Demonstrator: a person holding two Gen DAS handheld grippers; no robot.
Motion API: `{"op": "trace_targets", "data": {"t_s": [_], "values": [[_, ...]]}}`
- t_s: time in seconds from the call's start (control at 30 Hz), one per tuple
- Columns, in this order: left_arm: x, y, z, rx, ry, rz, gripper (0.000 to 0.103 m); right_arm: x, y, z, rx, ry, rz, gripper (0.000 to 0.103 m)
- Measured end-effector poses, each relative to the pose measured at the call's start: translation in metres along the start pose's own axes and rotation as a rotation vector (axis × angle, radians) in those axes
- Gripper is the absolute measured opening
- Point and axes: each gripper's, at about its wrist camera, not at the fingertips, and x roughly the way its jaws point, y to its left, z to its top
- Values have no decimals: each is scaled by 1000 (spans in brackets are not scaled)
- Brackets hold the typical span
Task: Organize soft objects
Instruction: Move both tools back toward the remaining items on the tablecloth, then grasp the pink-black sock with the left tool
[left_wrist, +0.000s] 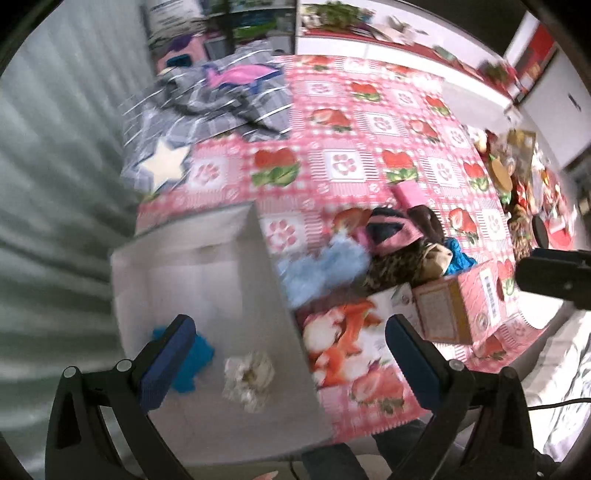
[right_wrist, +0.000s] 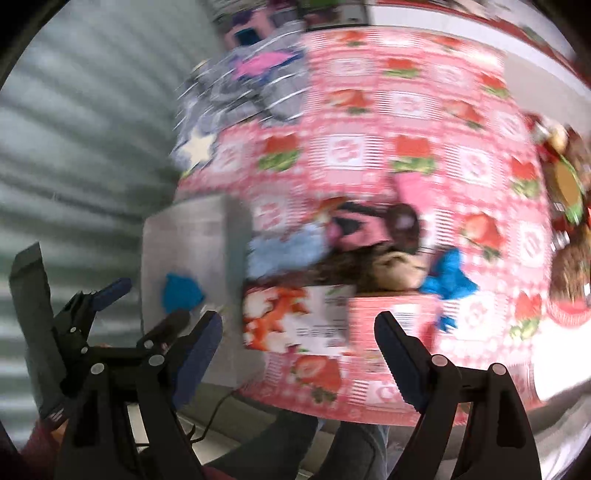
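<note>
1. Both grippers are spread and empty: the left gripper (left_wrist: 290, 354) hangs over the white bin (left_wrist: 207, 273), the right gripper (right_wrist: 297, 354) over the desk (right_wrist: 424, 122) edge.
2. The bin already holds a blue scrunchie (left_wrist: 192, 363) and a cream scrunchie (left_wrist: 249, 374).
3. The remaining soft pile (left_wrist: 399, 243) lies just right of the bin, behind a pink box (left_wrist: 458, 302).
4. Pick one piece at a time, probably the fluffy light-blue one (left_wrist: 317, 273) nearest the bin; pinch its bulk, clear of its neighbours.
</note>
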Motion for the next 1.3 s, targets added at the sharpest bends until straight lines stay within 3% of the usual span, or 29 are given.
{"op": "trace_targets", "data": {"t_s": [0.27,0.47,0.57,0.67,0.77,0.87,0.97,1.1,1.2,1.3], "values": [[56,-48,61,98,61,15,103,-7,-99,2,192,-3,-33,86],[119,-81,86,219,180,13,103,13,-146,1,254,44,-38,86],[146,-92,92,246,247,-55,103,25,-163,-1,274,74,-36,86],[180,-104,95,272,362,-132,103,38,-177,-1,293,104,-33,86],[205,-116,95,317,404,-80,103,46,-187,0,304,126,-30,86],[212,-116,105,297,342,34,103,52,-195,2,314,139,-26,86],[201,-92,137,104,211,137,103,58,-201,5,325,145,-25,86],[185,-61,161,-47,160,149,103,65,-206,8,333,158,-19,86],[169,-63,161,-1,136,78,103,69,-206,11,332,165,-9,86],[171,-91,149,177,187,20,103,73,-207,14,336,171,-3,86]]}}
